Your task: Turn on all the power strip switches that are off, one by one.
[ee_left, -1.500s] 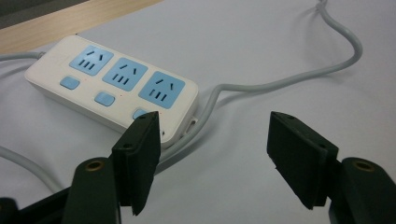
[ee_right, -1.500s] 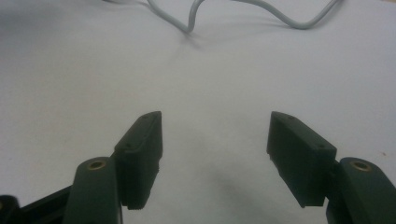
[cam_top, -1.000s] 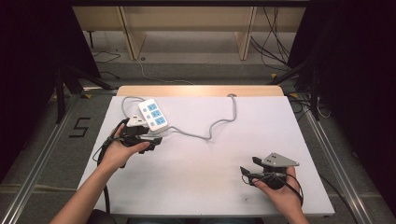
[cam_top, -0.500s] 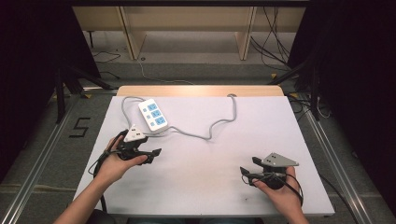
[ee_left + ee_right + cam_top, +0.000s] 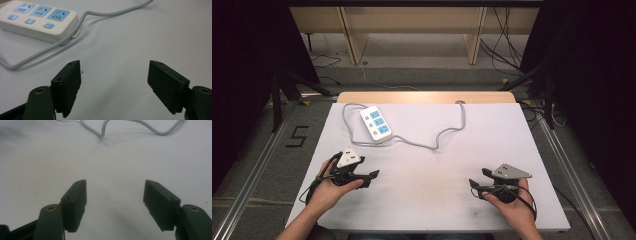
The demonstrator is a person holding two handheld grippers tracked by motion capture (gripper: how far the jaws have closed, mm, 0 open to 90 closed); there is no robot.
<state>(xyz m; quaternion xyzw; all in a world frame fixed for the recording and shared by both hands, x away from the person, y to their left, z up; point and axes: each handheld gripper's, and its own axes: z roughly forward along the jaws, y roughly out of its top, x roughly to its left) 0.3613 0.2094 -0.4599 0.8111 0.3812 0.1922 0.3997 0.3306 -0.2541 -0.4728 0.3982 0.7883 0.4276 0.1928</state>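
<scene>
We hold the left gripper (image 5: 373, 175) low over the near left part of the white table (image 5: 512, 145), its jaws spread wide with nothing between them. In the left gripper view the same jaws frame bare tabletop, and the white power strip (image 5: 37, 20) lies just ahead and to the side, apart from them. From the high view the power strip (image 5: 376, 123) sits toward the far left of the table, flat, with its three blue sockets facing up. Its grey cable (image 5: 447, 132) loops around behind the strip and then wanders across to the far edge.

The right gripper (image 5: 472, 184) rests near the near right corner, jaws also wide and empty, well apart from the strip.

We judge the strip to be a light, rigid plastic block with smooth, somewhat slippery sides. We would best pinch it across its narrow width, at the plain end or mid-body, keeping the pads off the switches. The cable is limp and springy; it will drag and tug on the strip, so the cable end deserves care.
</scene>
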